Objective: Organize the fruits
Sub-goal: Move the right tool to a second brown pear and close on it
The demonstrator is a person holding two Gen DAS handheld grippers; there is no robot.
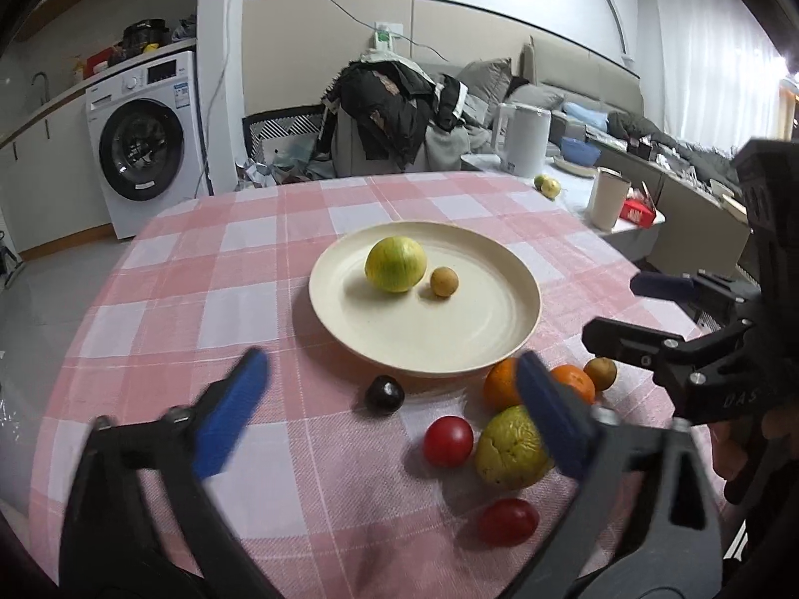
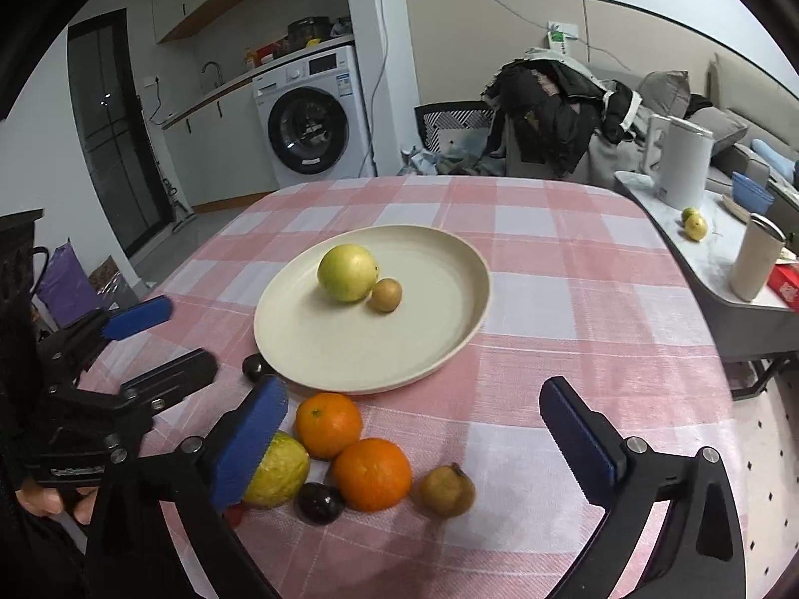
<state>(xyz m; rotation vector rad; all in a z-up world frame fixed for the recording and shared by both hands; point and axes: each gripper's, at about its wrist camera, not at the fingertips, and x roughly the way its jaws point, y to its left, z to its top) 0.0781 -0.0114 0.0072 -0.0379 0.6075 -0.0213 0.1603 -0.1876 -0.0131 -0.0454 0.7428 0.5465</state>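
Observation:
A cream plate (image 1: 509,329) (image 2: 349,349) on the pink checked tablecloth holds a large yellow-green citrus (image 1: 395,263) (image 2: 348,273) and a small brown fruit (image 1: 444,281) (image 2: 384,294). In front of the plate lie two oranges (image 1: 502,383) (image 2: 372,474), a wrinkled yellow fruit (image 1: 509,449) (image 2: 279,469), a dark plum (image 1: 384,393) (image 2: 253,367), two red fruits (image 1: 448,441) and another brown fruit (image 1: 600,373) (image 2: 447,491). My left gripper (image 1: 392,359) (image 2: 192,337) hangs open and empty above this group. My right gripper (image 2: 413,385) (image 1: 614,309) is open and empty too.
A lower side table (image 2: 714,269) on the right carries a white kettle (image 2: 681,162), a beige cup (image 2: 754,259), a red box and two small lemons (image 2: 695,224). Behind the table stand a clothes-draped chair (image 1: 389,115) and a washing machine (image 1: 145,145).

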